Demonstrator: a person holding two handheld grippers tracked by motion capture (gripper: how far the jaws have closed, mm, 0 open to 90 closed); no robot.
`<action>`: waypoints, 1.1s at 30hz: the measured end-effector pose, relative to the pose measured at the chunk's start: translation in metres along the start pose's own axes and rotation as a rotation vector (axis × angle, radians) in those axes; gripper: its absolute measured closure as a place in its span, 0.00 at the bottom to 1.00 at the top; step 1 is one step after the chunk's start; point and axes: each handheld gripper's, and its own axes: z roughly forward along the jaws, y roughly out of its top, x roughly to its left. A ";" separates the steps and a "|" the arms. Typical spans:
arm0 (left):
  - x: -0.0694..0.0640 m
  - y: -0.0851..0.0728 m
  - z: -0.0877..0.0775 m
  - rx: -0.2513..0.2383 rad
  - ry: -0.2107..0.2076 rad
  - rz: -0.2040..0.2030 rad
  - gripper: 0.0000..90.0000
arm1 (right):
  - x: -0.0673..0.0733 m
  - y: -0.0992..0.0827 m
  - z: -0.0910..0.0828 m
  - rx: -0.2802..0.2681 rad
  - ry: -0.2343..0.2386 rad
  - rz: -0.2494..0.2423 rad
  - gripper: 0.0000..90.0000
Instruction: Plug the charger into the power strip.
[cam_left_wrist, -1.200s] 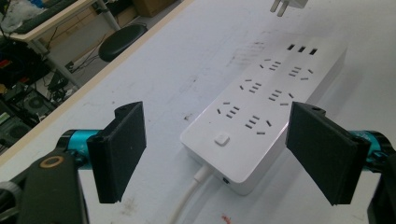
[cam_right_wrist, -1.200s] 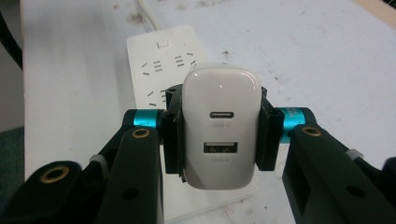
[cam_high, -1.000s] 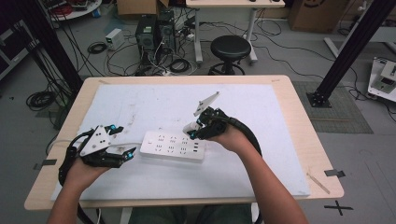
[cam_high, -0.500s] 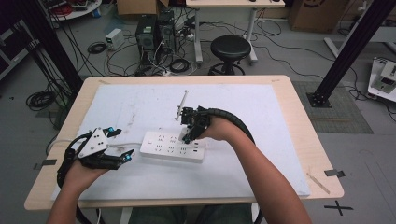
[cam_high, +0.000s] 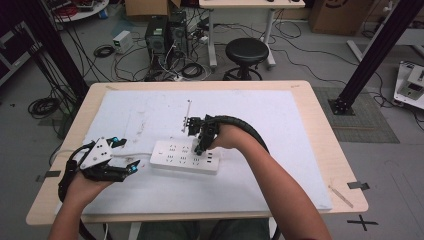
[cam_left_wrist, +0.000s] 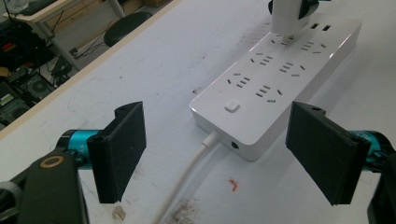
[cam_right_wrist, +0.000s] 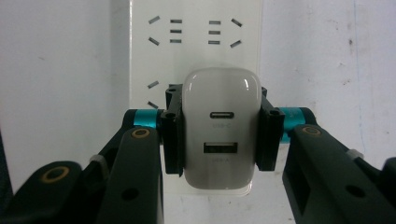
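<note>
Right gripper (cam_right_wrist: 219, 135) clamps a white charger (cam_right_wrist: 220, 133) over the power strip (cam_high: 186, 156); left gripper (cam_left_wrist: 219, 154) idles open.

Charger is pinched between the right fingers (cam_right_wrist: 172, 135), USB-C and USB-A ports facing the camera, body directly above the strip's sockets; can't tell whether the prongs are seated. In the left gripper view the charger's base meets the strip's far end. Strip lies flat near the middle of the white-covered table (cam_high: 310, 130), its cable (cam_left_wrist: 187, 179) leaving the near end by the switch (cam_left_wrist: 232, 107). Left fingers (cam_left_wrist: 119, 151) spread wide, released, just beside the strip's cable end, touching nothing.
</note>
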 end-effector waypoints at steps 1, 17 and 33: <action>0.000 0.000 0.000 -0.001 0.000 -0.002 0.22 | 0.000 0.001 0.001 0.005 0.002 0.000 0.70; -0.009 0.003 0.012 -0.008 -0.012 0.011 0.22 | 0.003 0.013 0.020 0.057 -0.021 0.003 0.71; -0.001 0.010 0.012 -0.020 -0.012 0.003 0.22 | 0.002 -0.024 -0.011 -0.246 -0.034 0.144 0.41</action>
